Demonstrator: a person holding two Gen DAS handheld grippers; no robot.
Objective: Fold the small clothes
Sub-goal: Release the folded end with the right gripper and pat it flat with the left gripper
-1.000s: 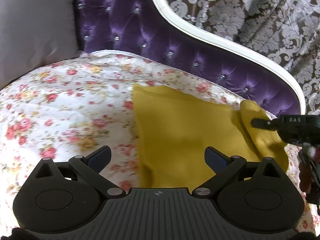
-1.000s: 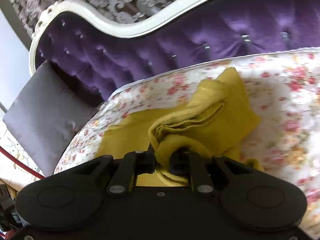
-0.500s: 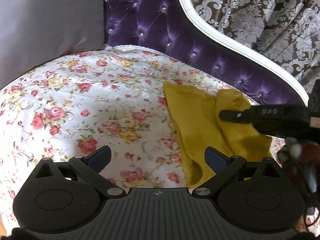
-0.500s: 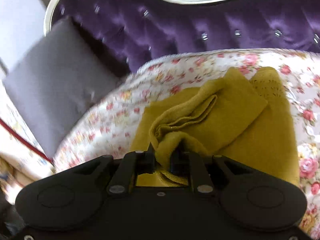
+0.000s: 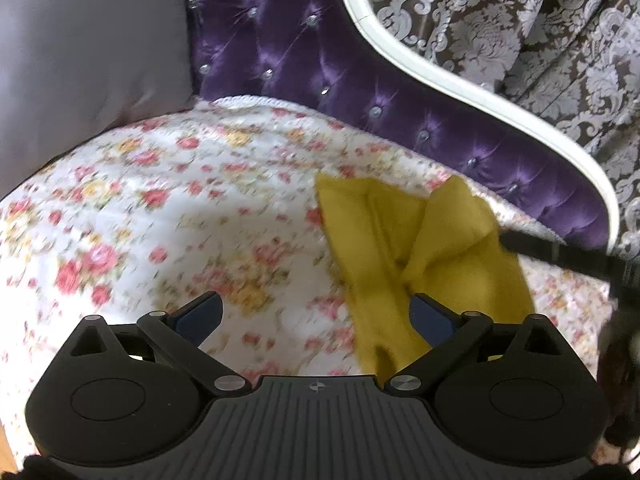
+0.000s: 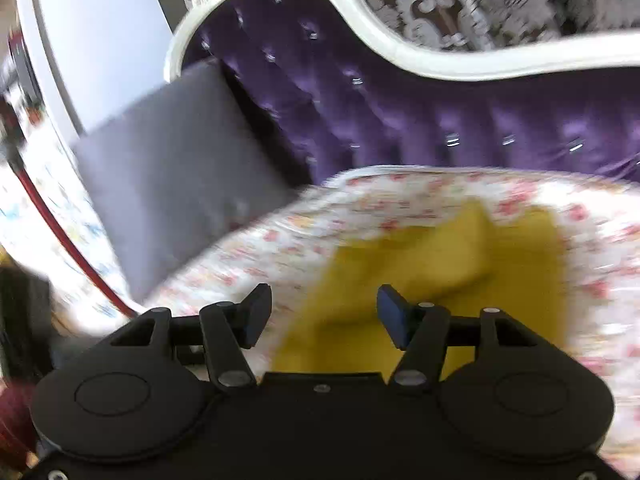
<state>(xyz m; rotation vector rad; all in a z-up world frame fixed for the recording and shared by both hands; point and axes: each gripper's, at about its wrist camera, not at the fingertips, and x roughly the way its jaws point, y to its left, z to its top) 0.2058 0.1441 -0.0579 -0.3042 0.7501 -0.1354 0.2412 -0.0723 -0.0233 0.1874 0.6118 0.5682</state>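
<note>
We have both tongs gaping and empty: left gripper (image 5: 316,316), right gripper (image 6: 324,312). Ahead lies the part-folded yellow garment (image 5: 420,256); next, we regrasp an edge.

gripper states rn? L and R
Left gripper: jaws open, empty.
Right gripper: jaws open, empty, above the yellow garment.

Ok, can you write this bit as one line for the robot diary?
step: fold | left gripper: open, empty | right gripper: open, empty | yellow cloth: folded on floral bedspread
</note>
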